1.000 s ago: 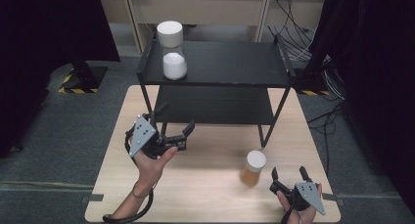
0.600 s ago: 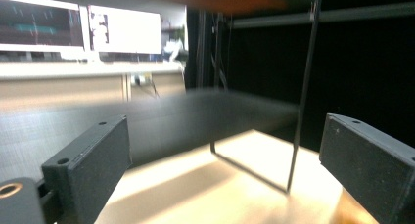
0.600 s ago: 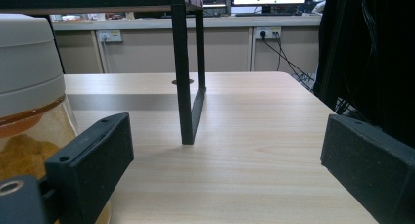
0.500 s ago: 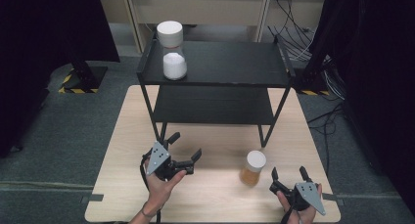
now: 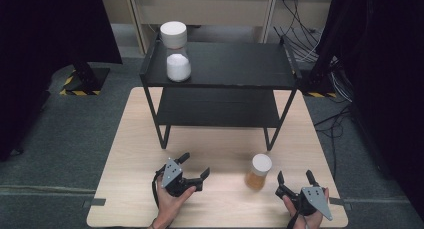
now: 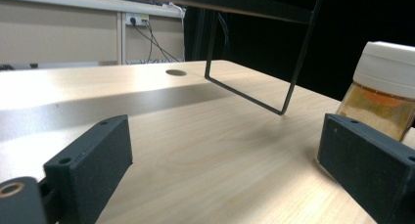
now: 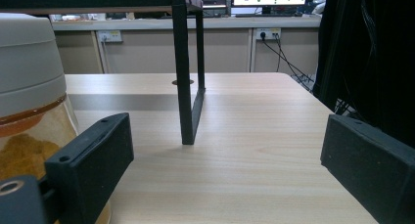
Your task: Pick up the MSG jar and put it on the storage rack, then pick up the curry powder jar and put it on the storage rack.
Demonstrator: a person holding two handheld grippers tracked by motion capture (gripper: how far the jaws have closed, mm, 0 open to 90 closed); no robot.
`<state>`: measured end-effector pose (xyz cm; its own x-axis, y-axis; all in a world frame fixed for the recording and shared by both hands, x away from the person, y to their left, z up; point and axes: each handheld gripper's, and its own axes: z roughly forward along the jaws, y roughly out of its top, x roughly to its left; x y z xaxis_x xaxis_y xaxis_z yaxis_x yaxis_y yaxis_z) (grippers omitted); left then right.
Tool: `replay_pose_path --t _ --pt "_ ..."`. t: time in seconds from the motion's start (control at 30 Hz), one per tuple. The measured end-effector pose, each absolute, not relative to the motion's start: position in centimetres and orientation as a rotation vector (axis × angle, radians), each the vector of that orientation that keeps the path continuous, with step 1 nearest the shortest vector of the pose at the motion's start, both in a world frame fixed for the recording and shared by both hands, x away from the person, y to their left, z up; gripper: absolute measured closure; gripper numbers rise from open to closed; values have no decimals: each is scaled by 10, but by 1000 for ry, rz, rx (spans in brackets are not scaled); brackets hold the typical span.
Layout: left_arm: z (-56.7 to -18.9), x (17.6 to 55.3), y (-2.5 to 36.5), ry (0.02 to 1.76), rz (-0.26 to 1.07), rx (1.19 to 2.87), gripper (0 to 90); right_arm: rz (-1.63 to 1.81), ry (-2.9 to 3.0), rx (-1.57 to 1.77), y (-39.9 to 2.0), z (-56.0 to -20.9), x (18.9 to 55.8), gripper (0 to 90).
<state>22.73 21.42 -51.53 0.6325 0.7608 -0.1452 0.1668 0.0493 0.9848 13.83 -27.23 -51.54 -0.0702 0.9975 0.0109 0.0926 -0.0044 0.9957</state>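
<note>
We judge the work half done: one white-powder jar (image 5: 176, 59) already stands on the shelf (image 5: 235, 64), while the amber jar (image 5: 259, 171) waits on the desk (image 5: 220, 139) between our released, empty left tongs (image 5: 196, 165) and right tongs (image 5: 295, 177).

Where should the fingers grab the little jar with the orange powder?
Probably around the glass body of the orange-powder jar, just under its white lid. It stands upright on the table, round-sided, so level fingers can squeeze it from two sides. The right gripper, open, sits just beside it on the right; the left gripper, also open, has bare table between itself and the jar.
</note>
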Motion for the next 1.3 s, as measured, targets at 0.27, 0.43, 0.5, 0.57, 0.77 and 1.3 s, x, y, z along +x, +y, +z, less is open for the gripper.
replay_pose_path --t 0.27,0.43,0.5,0.57,0.77,1.3 --pt "-519 224 216 851 553 1487 54 1225 1329 1248 -273 -515 138 54" --pt "-517 226 217 849 542 1499 62 1223 1330 1250 -273 -515 139 54" --pt "-517 227 217 851 535 1496 63 1223 1328 1250 -273 -515 138 54" --pt "-517 228 218 856 529 1493 62 1222 1328 1250 -273 -515 138 54" --pt "-518 228 218 855 524 1490 60 1221 1327 1252 -272 -515 139 54" --pt "-517 229 218 852 519 1497 63 1231 1328 1252 -274 -515 138 52"
